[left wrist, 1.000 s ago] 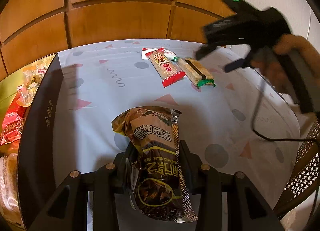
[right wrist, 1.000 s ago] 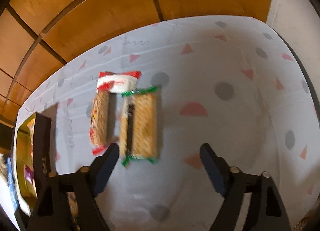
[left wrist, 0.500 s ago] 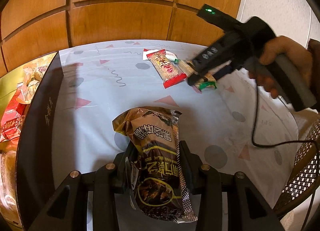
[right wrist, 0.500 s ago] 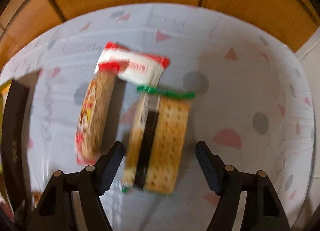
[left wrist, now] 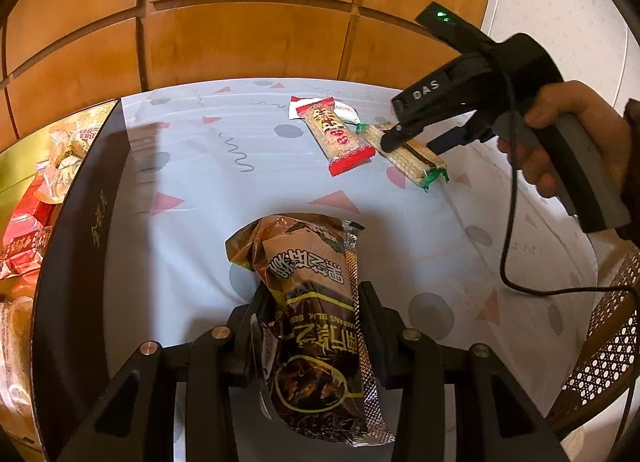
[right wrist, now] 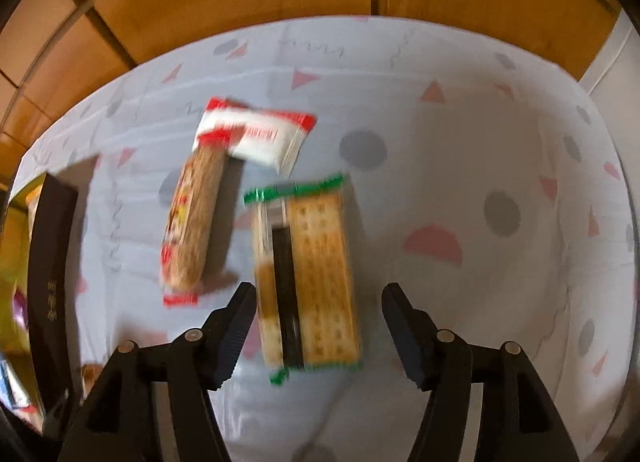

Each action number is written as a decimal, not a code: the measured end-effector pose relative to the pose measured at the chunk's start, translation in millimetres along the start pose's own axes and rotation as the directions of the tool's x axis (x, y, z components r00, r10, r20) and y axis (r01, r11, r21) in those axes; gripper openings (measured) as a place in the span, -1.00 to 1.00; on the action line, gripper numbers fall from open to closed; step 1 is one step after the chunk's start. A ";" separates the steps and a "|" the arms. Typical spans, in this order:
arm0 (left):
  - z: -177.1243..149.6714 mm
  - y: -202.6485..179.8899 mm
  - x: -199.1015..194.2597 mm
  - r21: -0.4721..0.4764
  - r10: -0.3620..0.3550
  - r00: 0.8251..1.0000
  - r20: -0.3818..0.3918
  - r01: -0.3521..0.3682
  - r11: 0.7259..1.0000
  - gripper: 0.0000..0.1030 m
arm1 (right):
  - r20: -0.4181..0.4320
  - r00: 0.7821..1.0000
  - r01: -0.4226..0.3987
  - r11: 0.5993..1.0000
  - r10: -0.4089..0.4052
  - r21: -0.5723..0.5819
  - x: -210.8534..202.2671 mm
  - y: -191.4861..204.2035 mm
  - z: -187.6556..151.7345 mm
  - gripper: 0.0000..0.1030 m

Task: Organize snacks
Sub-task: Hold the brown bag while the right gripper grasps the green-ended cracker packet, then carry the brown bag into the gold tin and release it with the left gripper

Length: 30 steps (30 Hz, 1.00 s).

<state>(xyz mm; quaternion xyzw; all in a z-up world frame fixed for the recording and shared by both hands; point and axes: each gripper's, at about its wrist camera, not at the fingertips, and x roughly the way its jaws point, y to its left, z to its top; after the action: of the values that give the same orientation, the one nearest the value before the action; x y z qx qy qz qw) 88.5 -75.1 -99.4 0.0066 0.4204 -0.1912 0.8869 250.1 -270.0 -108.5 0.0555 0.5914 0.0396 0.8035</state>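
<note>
My left gripper [left wrist: 312, 310] is shut on a brown snack packet [left wrist: 316, 326] with yellow lettering, held just above the patterned tablecloth. My right gripper [right wrist: 318, 314] points steeply down over a green-edged cracker pack [right wrist: 310, 278] lying flat; its jaws are closing, the pack sits between them, and the pads stand apart from it. In the left wrist view that same gripper [left wrist: 412, 142] hovers over the cracker pack [left wrist: 404, 156]. A red-edged cereal bar [right wrist: 194, 222] lies beside it, partly on a white and red sachet [right wrist: 268, 134].
A dark-walled box [left wrist: 72, 230] holding several wrapped snacks stands at the left of the table. Wood panelling rises behind the tablecloth [left wrist: 208, 198]. A cable [left wrist: 510, 230] hangs from the right handle, and a woven chair [left wrist: 600, 358] sits at the right edge.
The right gripper came down over the cracker pack and its jaws narrowed around it. The left gripper and its brown packet stayed still.
</note>
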 end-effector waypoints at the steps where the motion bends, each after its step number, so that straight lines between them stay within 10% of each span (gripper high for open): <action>1: 0.1 0.2 -0.4 -0.001 -0.003 1.000 0.003 0.003 1.000 -0.16 | 0.000 1.000 0.005 1.000 -0.005 0.001 2.4 -0.1 4.3 0.28; 5: -0.3 0.1 -0.6 0.002 0.000 1.000 0.005 0.000 1.000 -0.16 | -0.007 0.998 0.057 0.996 -0.058 -0.069 7.4 10.2 2.4 -0.09; 23: 36.0 10.0 -64.7 -0.064 -0.090 0.996 -0.019 0.088 0.994 -0.41 | 0.030 0.996 0.087 0.955 -0.082 -0.285 -3.1 32.6 -54.4 -0.09; 30: 66.8 88.2 -121.6 -0.225 -0.006 0.999 0.049 0.017 0.974 -0.40 | 0.064 0.991 0.135 0.931 -0.121 -0.339 -6.1 46.7 -65.8 -0.09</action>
<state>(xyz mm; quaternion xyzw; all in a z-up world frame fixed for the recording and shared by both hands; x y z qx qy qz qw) 98.8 35.6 21.7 -0.1010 0.4182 -0.1474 0.8906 185.6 -221.7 -115.7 -0.1231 0.5606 0.0883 0.8141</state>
